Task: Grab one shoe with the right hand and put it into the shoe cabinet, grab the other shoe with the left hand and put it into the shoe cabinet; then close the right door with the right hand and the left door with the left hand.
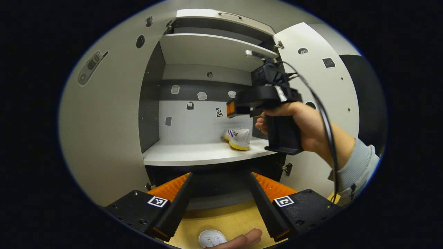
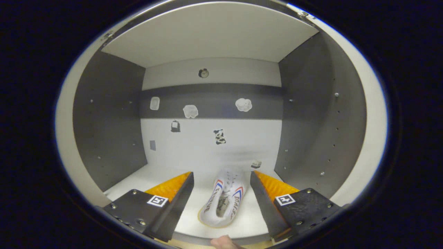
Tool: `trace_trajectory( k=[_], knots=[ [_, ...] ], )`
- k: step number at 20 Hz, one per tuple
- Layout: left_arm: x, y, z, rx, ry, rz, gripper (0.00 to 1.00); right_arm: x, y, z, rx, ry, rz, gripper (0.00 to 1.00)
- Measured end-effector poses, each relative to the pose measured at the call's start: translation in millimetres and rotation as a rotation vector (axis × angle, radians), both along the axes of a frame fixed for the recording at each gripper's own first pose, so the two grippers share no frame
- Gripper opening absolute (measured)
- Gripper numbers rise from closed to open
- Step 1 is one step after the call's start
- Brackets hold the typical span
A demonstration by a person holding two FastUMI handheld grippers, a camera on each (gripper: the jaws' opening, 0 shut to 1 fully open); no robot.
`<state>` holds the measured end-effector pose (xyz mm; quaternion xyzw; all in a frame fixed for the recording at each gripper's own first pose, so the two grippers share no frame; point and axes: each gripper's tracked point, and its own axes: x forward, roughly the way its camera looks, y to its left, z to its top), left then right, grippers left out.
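In the left gripper view, the left door (image 1: 104, 114) of the shoe cabinet (image 1: 211, 52) stands swung open at the left. At the bottom of this view, the left tongs (image 1: 219, 202) are released, jaws wide apart with nothing between them, held over the wooden worktop (image 1: 225, 221). The second shoe (image 1: 211, 238) lies on the worktop just below the tongs, beside a fingertip (image 1: 247, 238). Inside the cabinet, on the right part of the middle shelf (image 1: 193, 154), sits the first shoe (image 1: 238, 138). To its right, a hand (image 1: 304, 128) holds the right tongs (image 1: 232, 109) above that shoe, apart from it. The right door (image 1: 322, 103) stands open at the far right. In the right gripper view, the right tongs (image 2: 221, 193) are released, jaws spread. The first shoe (image 2: 223, 202) rests on the shelf (image 2: 162, 180) between and below the fingers, touching neither.
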<state>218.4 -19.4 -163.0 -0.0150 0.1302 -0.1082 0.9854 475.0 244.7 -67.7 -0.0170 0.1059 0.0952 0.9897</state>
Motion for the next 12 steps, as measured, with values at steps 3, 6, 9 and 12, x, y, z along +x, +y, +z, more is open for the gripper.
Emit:
trace_trajectory(
  k=[3, 6, 9, 12],
  knots=[
    [-4.4, 1.3, -0.2, -0.008, 0.011, 0.019, 0.96, -46.5, -6.2, 24.4, -0.017, -0.055, 0.037, 0.97],
    [-10.1, -2.1, -1.3, -0.025, 0.019, 0.028, 0.96, -100.3, -14.2, 48.1, 0.026, -0.083, 0.054, 0.97],
    [-10.8, -2.3, -2.1, -0.023, 0.016, 0.053, 0.96, -152.0, -26.0, 67.7, 0.031, -0.147, 0.072, 0.97],
    [-21.6, 3.1, -5.1, -0.035, 0.028, 0.104, 0.96, -211.9, -33.9, 74.0, 0.033, -0.192, 0.131, 0.97]
  ],
)
